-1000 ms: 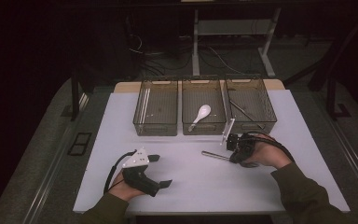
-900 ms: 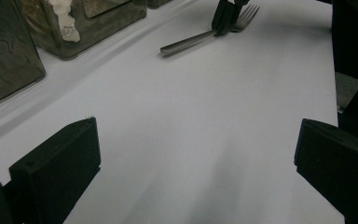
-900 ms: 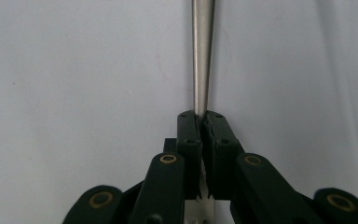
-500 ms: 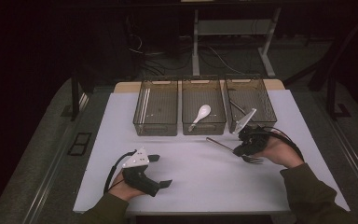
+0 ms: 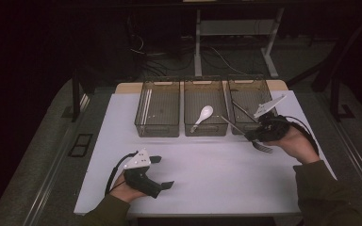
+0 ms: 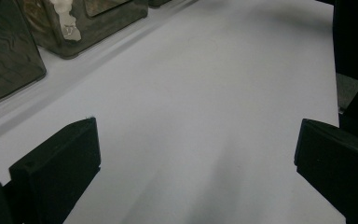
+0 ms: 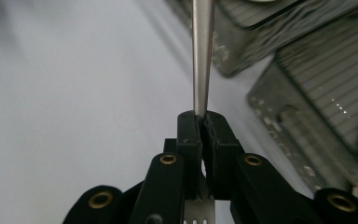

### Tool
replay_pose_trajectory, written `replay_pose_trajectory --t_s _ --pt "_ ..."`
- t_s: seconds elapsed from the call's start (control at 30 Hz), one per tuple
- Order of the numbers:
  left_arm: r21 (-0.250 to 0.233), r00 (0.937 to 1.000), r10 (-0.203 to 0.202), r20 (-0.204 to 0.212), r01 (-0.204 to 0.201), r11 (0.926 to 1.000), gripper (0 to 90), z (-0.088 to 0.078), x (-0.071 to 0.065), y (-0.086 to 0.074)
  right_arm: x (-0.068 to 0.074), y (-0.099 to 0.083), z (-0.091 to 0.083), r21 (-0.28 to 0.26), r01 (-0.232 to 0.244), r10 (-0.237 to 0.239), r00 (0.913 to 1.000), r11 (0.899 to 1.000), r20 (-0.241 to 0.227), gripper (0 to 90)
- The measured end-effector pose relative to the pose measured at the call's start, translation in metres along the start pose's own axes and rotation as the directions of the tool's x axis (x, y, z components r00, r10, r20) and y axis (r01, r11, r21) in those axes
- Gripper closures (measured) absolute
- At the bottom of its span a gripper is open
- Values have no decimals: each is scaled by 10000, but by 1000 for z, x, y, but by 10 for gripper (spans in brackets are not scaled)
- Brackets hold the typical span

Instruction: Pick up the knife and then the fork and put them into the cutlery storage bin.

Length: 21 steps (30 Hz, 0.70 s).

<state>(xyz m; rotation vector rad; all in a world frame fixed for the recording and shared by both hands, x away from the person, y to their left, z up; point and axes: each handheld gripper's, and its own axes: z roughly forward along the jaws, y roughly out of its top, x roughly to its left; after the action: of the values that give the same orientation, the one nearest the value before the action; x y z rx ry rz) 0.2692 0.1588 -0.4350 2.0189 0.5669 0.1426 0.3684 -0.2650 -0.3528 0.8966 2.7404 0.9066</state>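
a slim silver metal fork [image 7: 200, 60] is clamped between the shut jaws of the right gripper [image 7: 201, 122], its handle pointing toward the three smoky clear plastic bins [image 5: 158, 110], above the white table [image 5: 217, 165] just before the right-hand bin. a white plastic spoon [image 5: 202, 116] lies in the middle bin. the left gripper [image 6: 196, 149] is held wide open, with nothing between its jaws, low over the table.
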Motion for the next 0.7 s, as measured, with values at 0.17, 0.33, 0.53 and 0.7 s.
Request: replay_pose_trajectory --t_s 0.17,0.33,0.53,0.7 --pt "12 10000 -8 -7 8 10000 0 1 0 0 -15 3 -12 -649 -490 521 9975 9967 472 853" --pt "25 10000 -3 -15 3 10000 0 0 0 0 -31 8 -17 -1186 -920 1061 9872 9887 1189 853" --pt "47 10000 11 -9 -11 10000 0 0 0 0 -54 17 -19 -1457 -1478 1732 9682 9782 1808 853" --pt "58 10000 4 -2 -4 10000 0 0 0 0 -74 22 -18 -1733 -1870 2251 9453 9670 2362 853"
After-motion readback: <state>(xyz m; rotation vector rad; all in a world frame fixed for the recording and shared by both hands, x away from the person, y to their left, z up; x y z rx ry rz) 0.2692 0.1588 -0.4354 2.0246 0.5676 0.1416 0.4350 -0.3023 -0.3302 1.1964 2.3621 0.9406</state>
